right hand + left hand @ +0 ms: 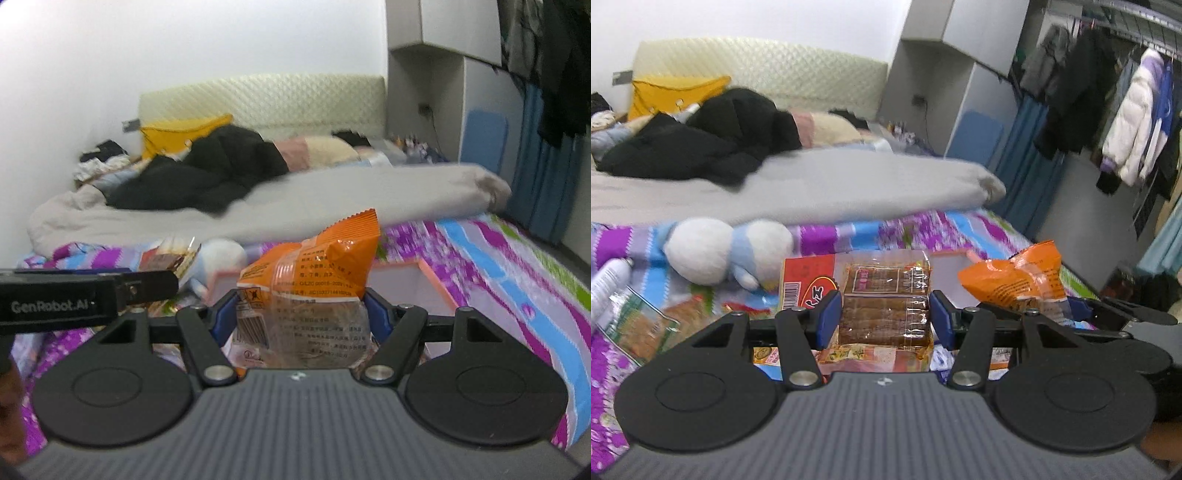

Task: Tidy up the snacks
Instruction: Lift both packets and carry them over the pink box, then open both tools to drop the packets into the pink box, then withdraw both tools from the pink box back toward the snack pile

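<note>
Bedspread (517, 266) is cluttered, so with my left gripper (885, 314) clamped on the brown cracker pack (885, 295) and right gripper (300, 314) squeezing the orange bag (317, 266), I'd ease both gently into the pink-rimmed box (436, 280) at 2 o'clock.

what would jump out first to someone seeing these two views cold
Each gripper is clamped on a snack: the left gripper holds a clear pack of brown cakes, the right gripper an orange snack bag. Both hang over a loud purple-and-blue bedspread, with a white box just behind the orange bag.
</note>
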`<state>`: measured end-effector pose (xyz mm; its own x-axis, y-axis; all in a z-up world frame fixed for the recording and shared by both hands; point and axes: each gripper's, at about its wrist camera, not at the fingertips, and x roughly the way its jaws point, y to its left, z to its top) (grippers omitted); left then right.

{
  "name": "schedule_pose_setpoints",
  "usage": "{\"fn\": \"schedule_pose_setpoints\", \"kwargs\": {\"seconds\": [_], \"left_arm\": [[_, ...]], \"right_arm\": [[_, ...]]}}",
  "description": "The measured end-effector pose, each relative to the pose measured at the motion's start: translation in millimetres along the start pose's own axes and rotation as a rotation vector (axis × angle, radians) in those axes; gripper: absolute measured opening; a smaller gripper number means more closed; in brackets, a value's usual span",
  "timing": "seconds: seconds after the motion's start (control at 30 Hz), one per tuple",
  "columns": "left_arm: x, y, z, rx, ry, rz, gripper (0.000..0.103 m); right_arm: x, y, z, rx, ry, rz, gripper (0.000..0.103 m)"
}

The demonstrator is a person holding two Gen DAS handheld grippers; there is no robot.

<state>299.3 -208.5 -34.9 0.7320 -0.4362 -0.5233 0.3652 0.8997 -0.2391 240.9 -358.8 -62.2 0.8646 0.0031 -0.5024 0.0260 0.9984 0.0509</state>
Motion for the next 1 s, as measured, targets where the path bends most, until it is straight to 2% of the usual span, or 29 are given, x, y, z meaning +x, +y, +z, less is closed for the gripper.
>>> {"fn": "schedule_pose_setpoints", "kwargs": {"seconds": [0.3,0.5,0.67,0.7,0.73,0.8,1.0], "left_arm": [[68.6,-15.5,-24.0,0.017,0.133,0.007,0.058],[100.7,-17.1,-42.0,0.025,0.201,0.023,0.058],[108.6,-16.2,-47.2,0.038,0.225,0.030,0.058],[108.2,-15.6,-47.1,0.036,0.221,0.019,0.061],[106.6,-15.0,-46.3,0.028,0.223,0.013,0.073],[102.7,-14.6,-45.4,0.017,0.212,0.025,0.081],[79.8,-26.4,-37.2,0.113,0.169,0.068,0.081]], "right_arm": [[41.9,-40.4,-39.2,0.048,0.126,-0.020,0.072],[64.0,-54.4,-60.0,0.073,0.189,-0.014,0.072],[71.4,-60.0,-70.5,0.091,0.222,-0.002,0.074],[72.5,-61.3,-71.2,0.098,0.227,0.000,0.074],[73.3,-62.6,-71.3,0.107,0.230,0.002,0.074],[72.0,-64.8,-71.6,0.124,0.228,0.009,0.076],[62.5,-61.6,-61.5,0.124,0.204,0.004,0.078]]}}
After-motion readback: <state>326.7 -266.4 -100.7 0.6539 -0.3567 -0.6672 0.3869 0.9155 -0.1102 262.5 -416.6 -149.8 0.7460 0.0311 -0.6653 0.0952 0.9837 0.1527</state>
